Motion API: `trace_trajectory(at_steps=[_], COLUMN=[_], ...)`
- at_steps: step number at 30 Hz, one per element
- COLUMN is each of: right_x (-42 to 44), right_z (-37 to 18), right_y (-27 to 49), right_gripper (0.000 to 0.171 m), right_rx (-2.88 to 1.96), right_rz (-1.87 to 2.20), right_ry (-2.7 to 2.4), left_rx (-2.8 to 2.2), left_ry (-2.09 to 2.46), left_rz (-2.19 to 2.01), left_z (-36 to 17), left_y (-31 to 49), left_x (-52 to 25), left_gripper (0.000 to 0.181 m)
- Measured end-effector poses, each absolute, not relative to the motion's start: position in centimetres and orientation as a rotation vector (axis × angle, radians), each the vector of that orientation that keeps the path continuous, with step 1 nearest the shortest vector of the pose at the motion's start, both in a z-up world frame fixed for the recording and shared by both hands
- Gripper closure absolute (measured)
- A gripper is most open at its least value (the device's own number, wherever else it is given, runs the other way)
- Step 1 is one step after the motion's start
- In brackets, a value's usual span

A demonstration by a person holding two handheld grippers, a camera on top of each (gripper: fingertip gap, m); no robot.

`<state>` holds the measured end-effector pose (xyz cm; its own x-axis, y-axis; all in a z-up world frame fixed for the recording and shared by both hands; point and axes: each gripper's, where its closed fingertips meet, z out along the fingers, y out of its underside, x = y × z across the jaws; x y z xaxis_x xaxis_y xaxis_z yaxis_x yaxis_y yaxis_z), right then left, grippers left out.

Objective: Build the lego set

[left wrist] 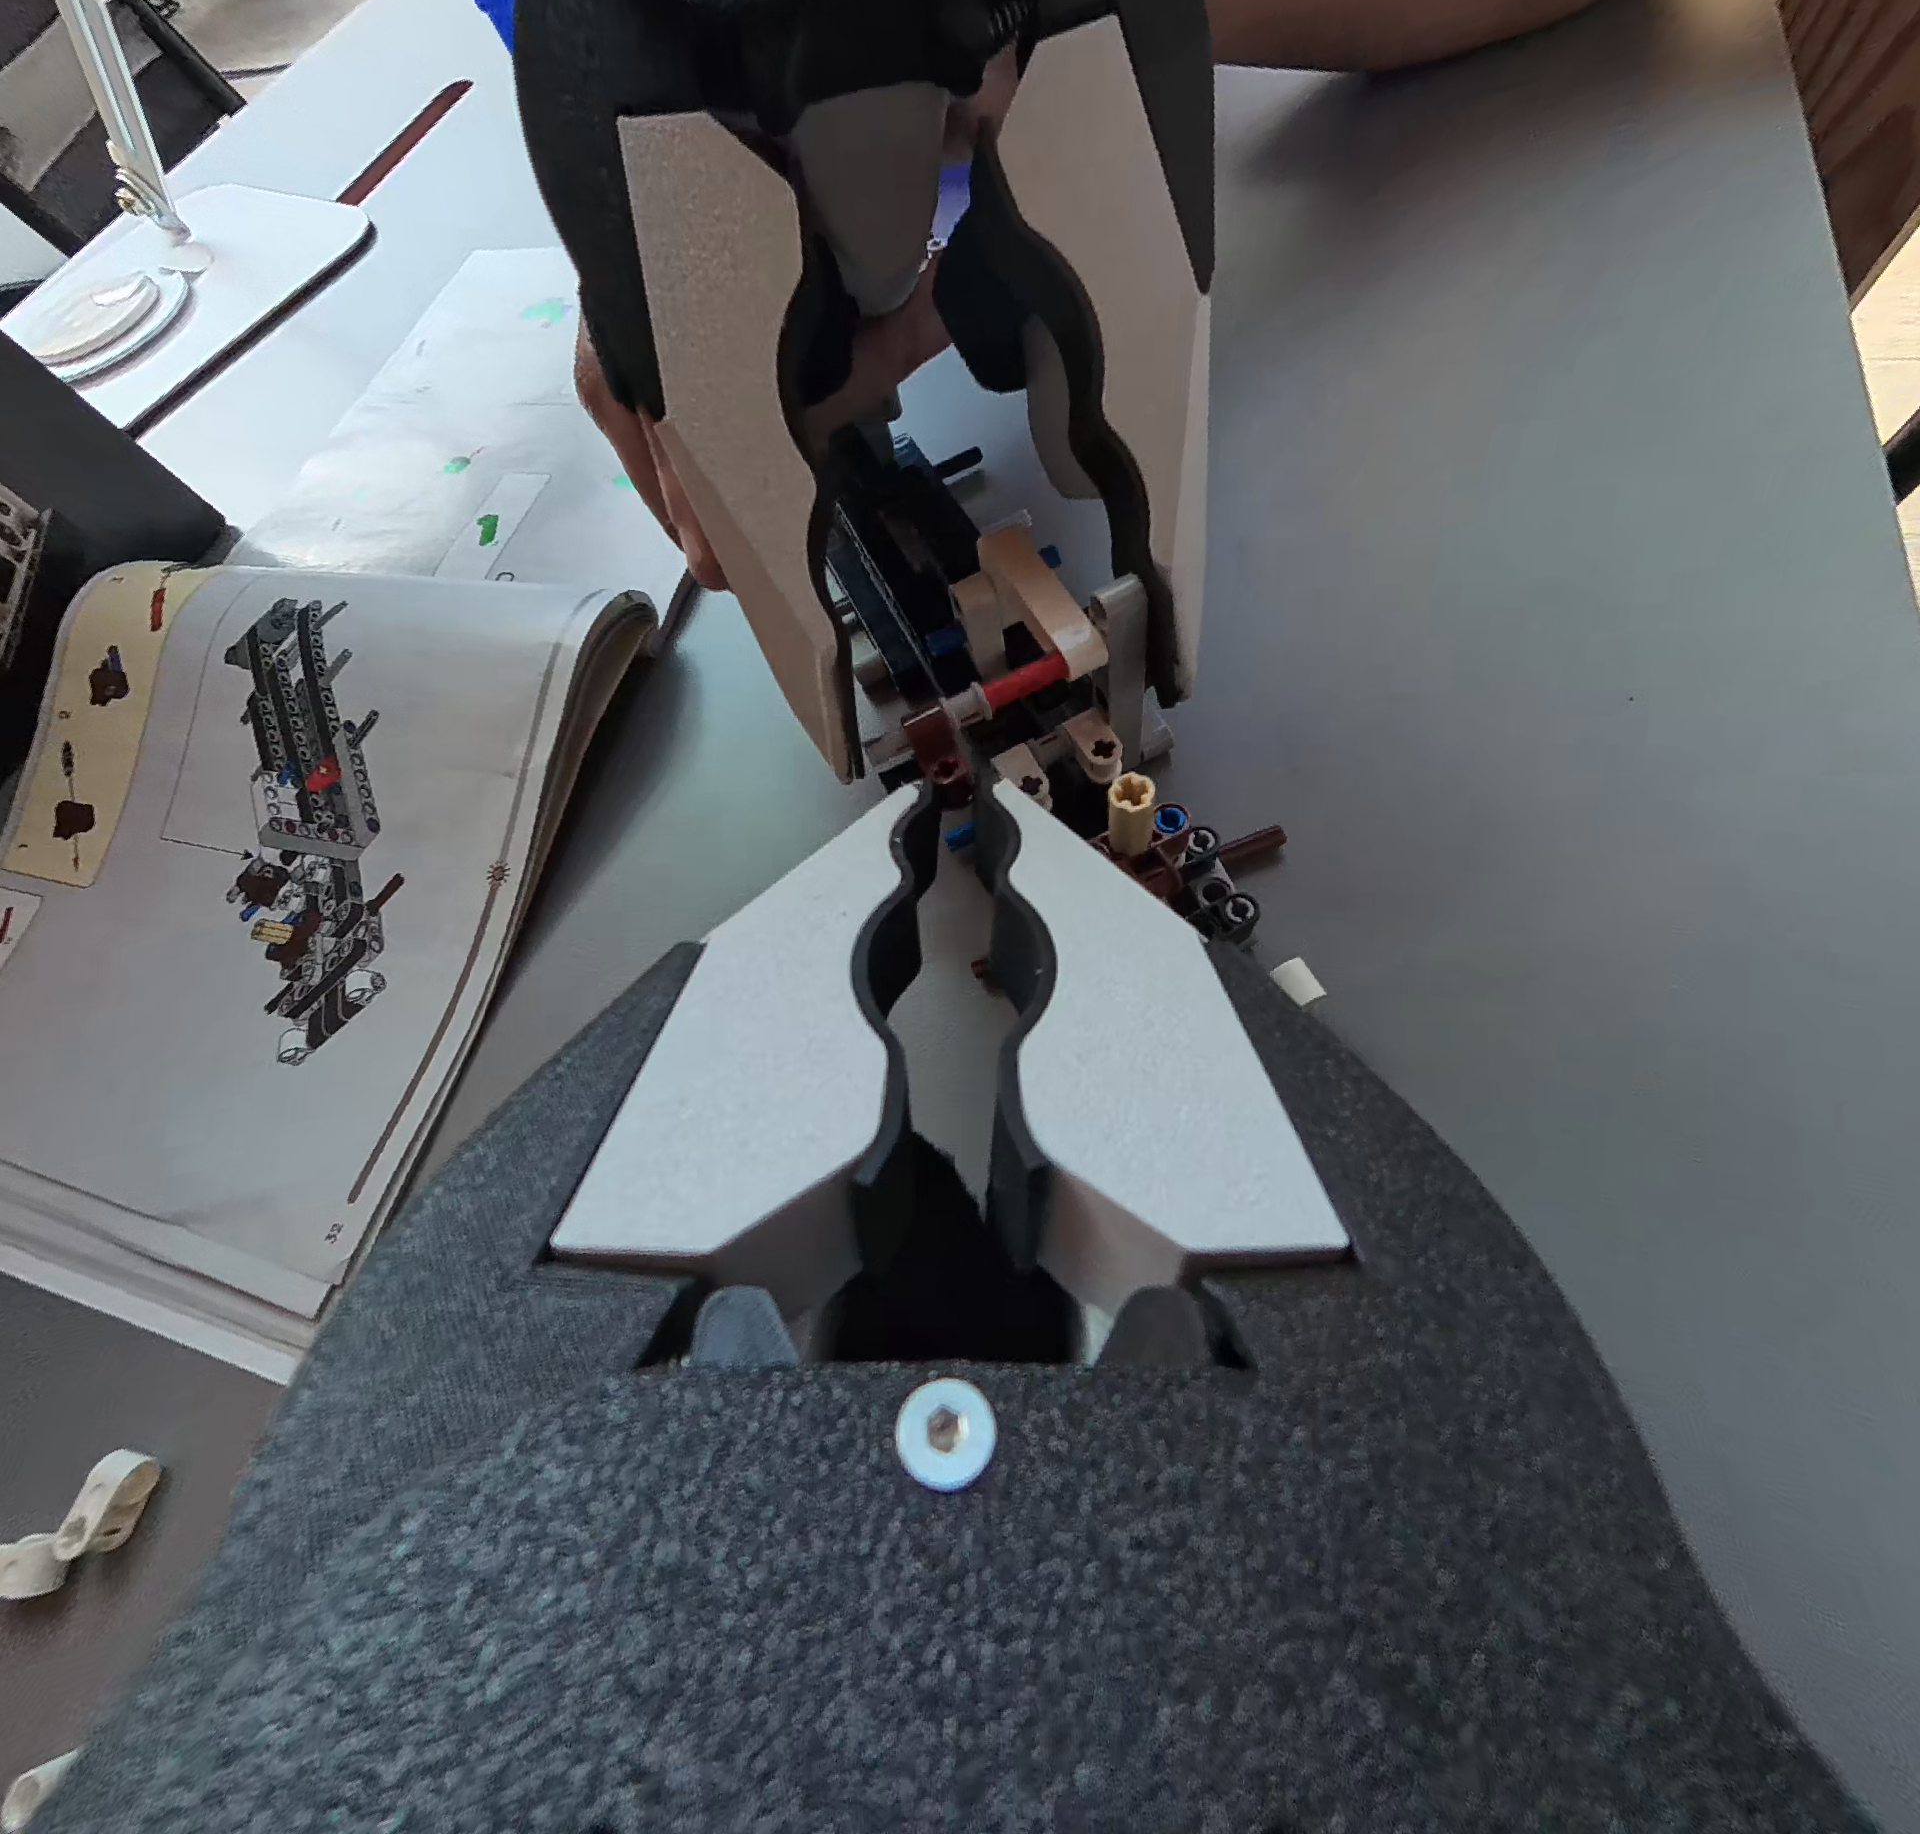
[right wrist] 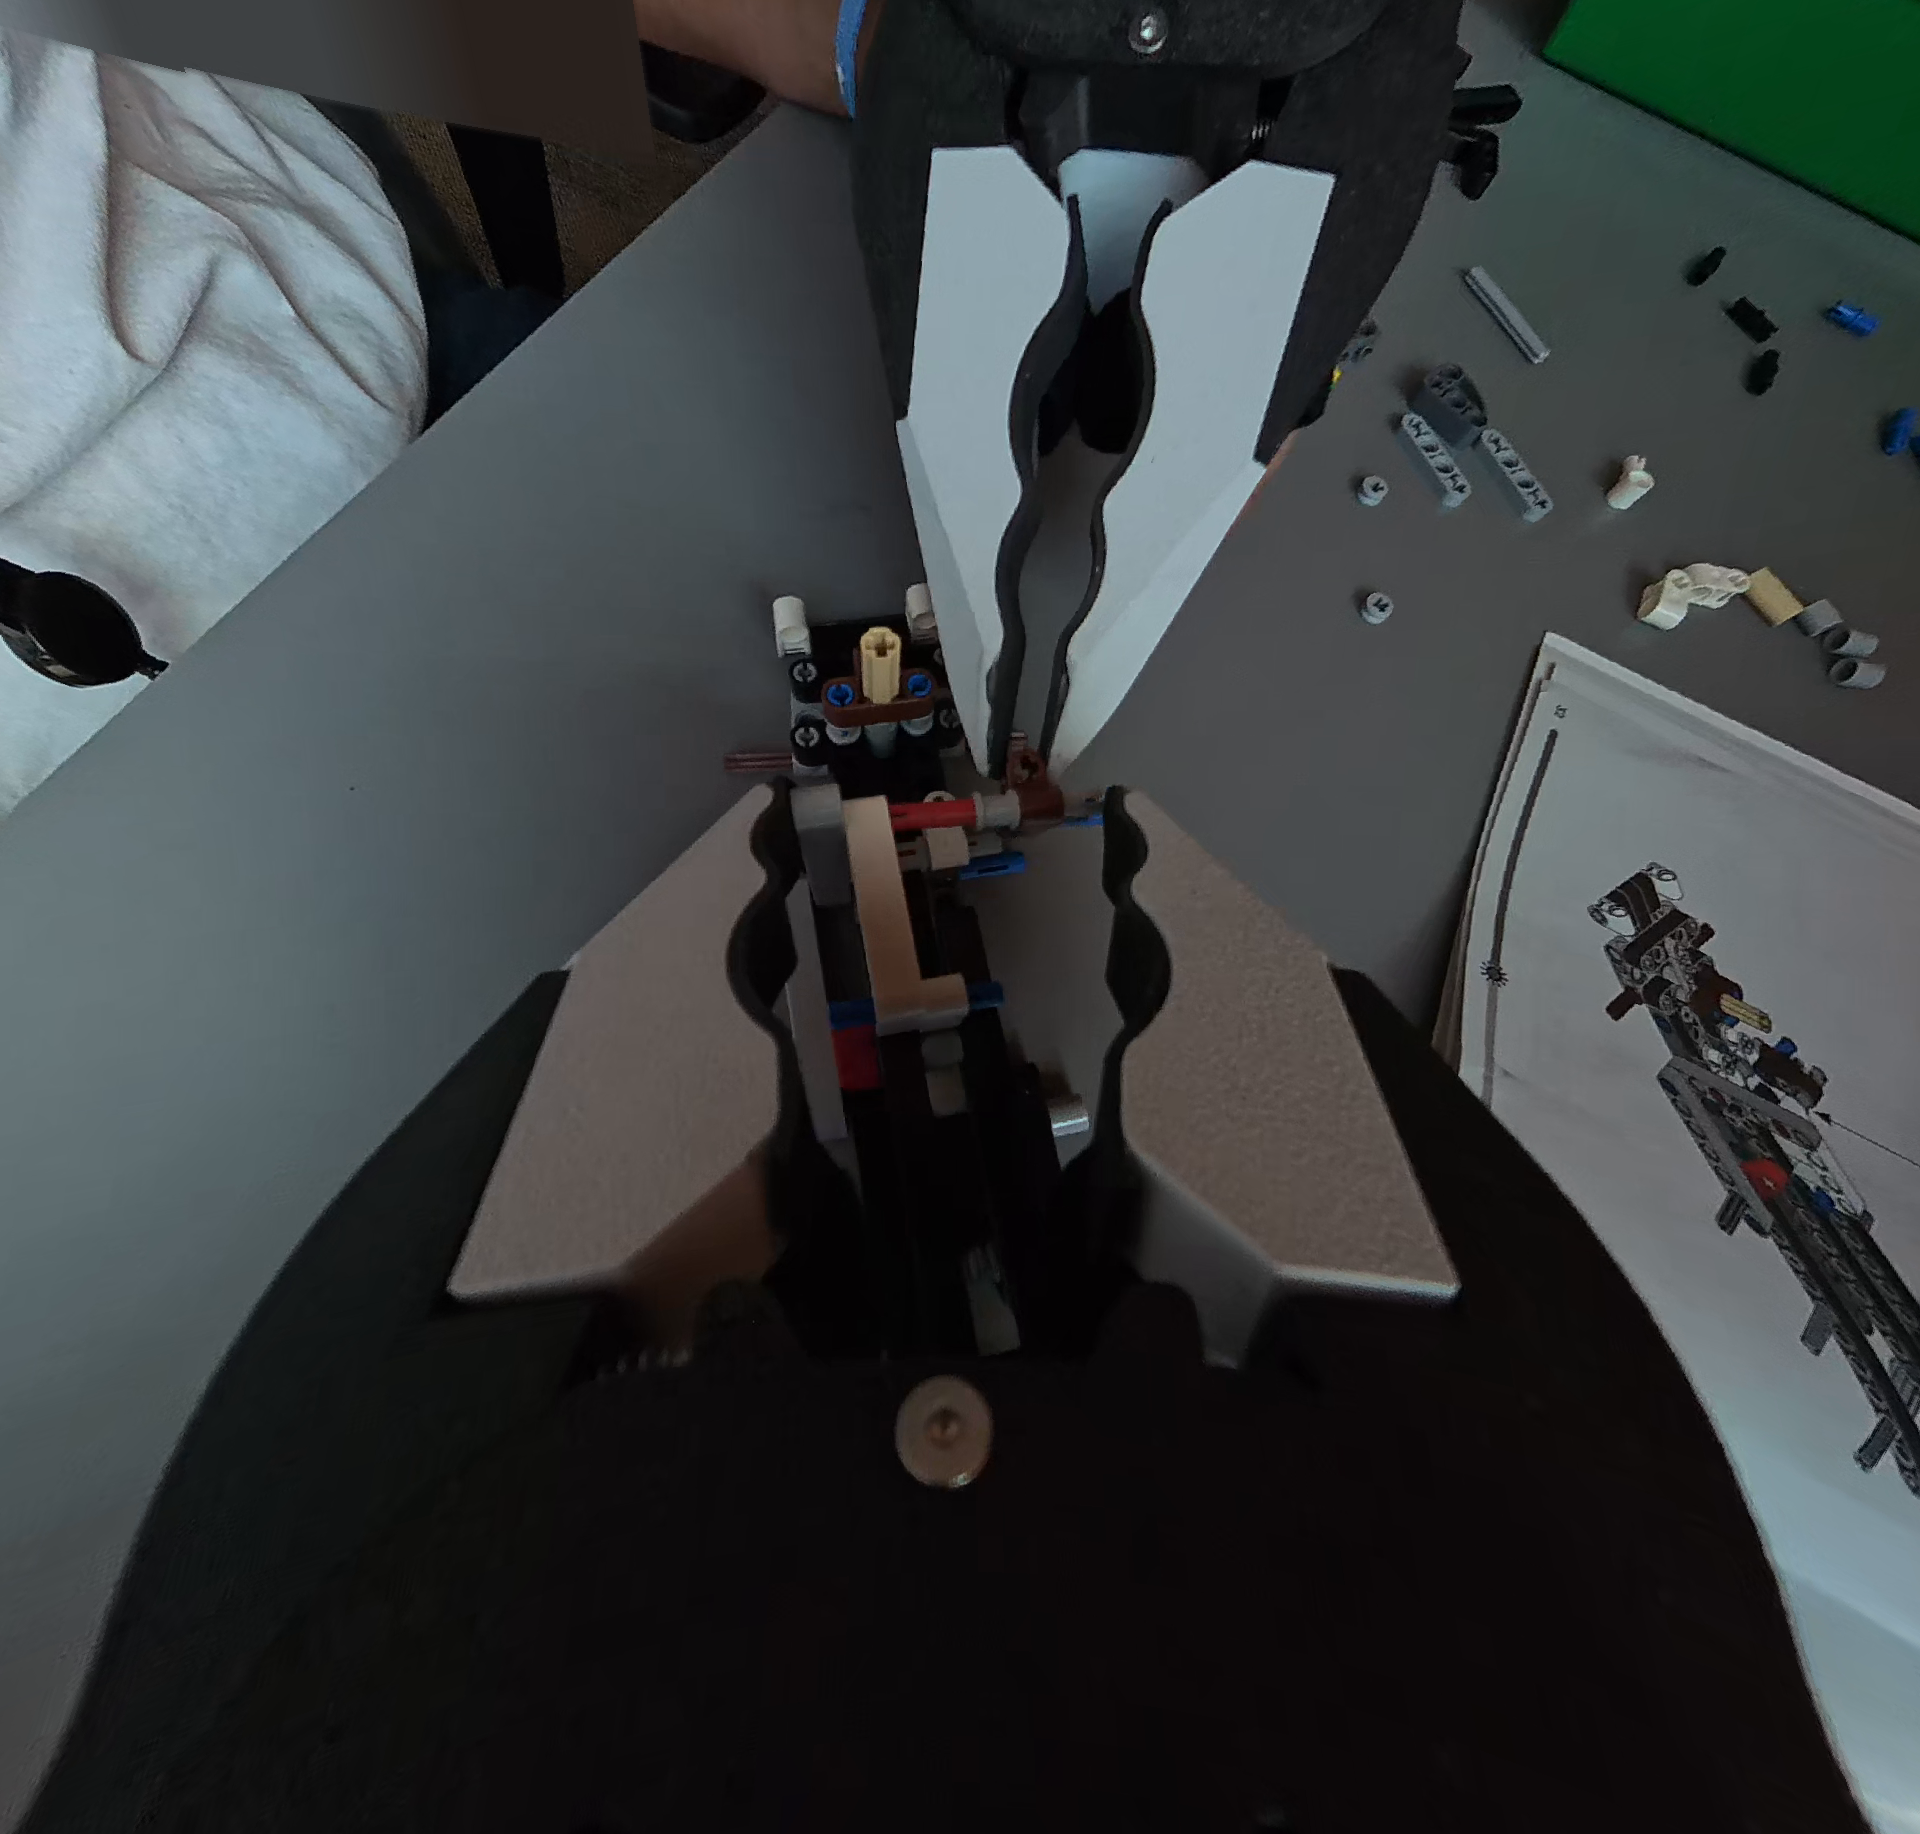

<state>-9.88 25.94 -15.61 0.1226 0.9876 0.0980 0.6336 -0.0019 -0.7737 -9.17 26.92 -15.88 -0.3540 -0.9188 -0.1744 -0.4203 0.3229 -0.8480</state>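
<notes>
My right gripper (right wrist: 945, 808) is shut on the long black lego assembly (right wrist: 914, 1036), its fingers on either side of it; a tan L-shaped piece (right wrist: 883, 911) and a red axle (right wrist: 940, 810) sit at the front end. My left gripper (left wrist: 958, 797) comes from the opposite side and is shut on a small brown connector (left wrist: 935, 745) at the end of that axle. The left gripper (right wrist: 1023, 766) shows from above in the right wrist view, and the right gripper (left wrist: 1008, 724) in the left wrist view. A smaller sub-assembly (right wrist: 873, 693) with a tan pin lies on the table just beyond.
The open instruction booklet (left wrist: 312, 849) lies beside the work spot and also shows in the right wrist view (right wrist: 1714, 953). Several loose grey, black and blue parts (right wrist: 1455, 434) are scattered nearby, with white pieces (left wrist: 94, 1514) to one side. A green box (right wrist: 1745, 49) stands at the table's edge. A person in white (right wrist: 187, 330) sits close. Only a small space, under 4 cm, lies between the two pairs of fingers.
</notes>
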Motion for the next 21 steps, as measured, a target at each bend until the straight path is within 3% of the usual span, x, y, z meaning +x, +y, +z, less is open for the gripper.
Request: trace_trajectory(at_steps=[21], right_x=[-9.70], right_z=[-15.58], right_y=[26.12], right_gripper=[0.115], right_rx=[-1.709], right_rz=[0.607], right_ry=[-1.598], left_rx=[-1.164], left_ry=[1.900], left_rz=[-0.913], left_z=[-15.80], left_y=[27.14], left_x=[-8.96], left_gripper=[0.176])
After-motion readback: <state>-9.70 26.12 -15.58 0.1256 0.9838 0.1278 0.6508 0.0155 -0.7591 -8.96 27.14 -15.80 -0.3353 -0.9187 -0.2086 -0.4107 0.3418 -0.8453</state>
